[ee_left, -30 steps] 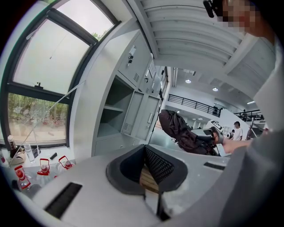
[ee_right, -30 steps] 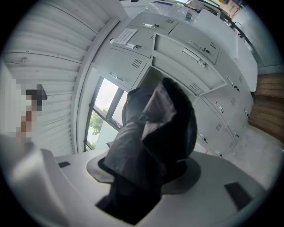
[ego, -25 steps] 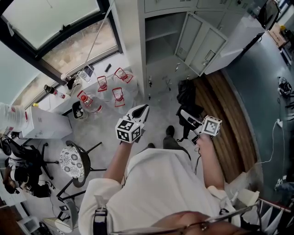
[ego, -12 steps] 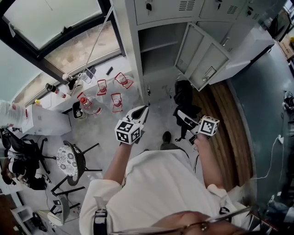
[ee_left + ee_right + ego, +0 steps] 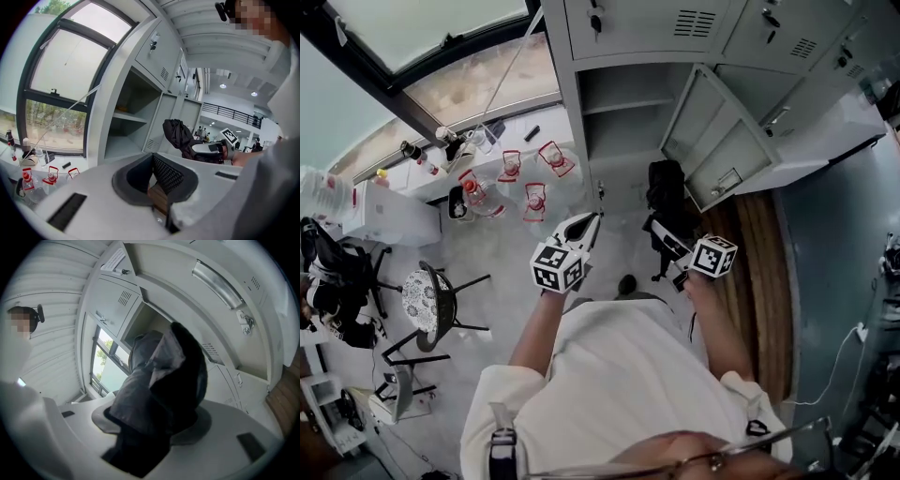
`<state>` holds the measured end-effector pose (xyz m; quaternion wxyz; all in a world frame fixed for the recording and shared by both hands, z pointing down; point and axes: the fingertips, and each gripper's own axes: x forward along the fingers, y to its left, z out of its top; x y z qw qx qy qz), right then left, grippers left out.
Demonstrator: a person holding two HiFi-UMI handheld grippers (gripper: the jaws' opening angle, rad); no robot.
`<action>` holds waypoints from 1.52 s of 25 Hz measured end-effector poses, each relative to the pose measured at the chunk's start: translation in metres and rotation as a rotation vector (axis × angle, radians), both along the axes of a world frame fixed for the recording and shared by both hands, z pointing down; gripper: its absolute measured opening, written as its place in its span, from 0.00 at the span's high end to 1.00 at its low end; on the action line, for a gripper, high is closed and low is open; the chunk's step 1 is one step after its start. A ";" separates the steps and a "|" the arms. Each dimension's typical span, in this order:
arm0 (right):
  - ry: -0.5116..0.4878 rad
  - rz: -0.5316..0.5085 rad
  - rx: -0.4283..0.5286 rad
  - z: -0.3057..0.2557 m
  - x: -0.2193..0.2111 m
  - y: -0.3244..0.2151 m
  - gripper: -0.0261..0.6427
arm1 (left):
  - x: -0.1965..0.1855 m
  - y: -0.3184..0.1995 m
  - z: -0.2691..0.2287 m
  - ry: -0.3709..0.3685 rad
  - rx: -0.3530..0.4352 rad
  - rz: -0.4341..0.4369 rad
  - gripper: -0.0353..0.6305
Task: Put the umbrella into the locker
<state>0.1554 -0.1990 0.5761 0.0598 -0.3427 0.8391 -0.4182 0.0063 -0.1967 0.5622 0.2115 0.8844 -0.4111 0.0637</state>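
Note:
A folded black umbrella (image 5: 662,200) stands up out of my right gripper (image 5: 664,239), which is shut on its lower part; in the right gripper view its dark fabric (image 5: 159,380) fills the space between the jaws (image 5: 150,425). The grey locker (image 5: 623,108) is ahead with one compartment open, its door (image 5: 722,141) swung to the right. The umbrella is short of the opening. My left gripper (image 5: 583,228) is held beside it, pointing at the locker, shut and empty (image 5: 152,159). The left gripper view shows the open shelves (image 5: 124,133) and the umbrella (image 5: 178,133).
Several water bottles with red handles (image 5: 530,183) stand on the floor left of the locker, under the window (image 5: 441,47). A patterned stool (image 5: 422,298) and a white box (image 5: 389,223) are further left. A wooden floor strip (image 5: 759,272) runs along the right.
Both grippers and the person have moved forward toward the locker, which now sits closer in the head view. The umbrella stays held in the right gripper.

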 end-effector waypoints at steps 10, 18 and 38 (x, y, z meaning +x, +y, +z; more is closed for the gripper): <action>0.071 -0.013 -0.031 0.025 0.015 -0.051 0.58 | 0.016 -0.013 0.002 -0.027 0.000 -0.089 0.94; 0.221 0.000 -0.040 0.049 0.007 -0.094 0.58 | 0.010 -0.028 0.002 -0.041 -0.006 -0.117 0.94; 0.672 0.052 -0.053 0.116 -0.030 -0.226 0.59 | -0.005 -0.108 0.000 -0.012 0.012 -0.009 0.94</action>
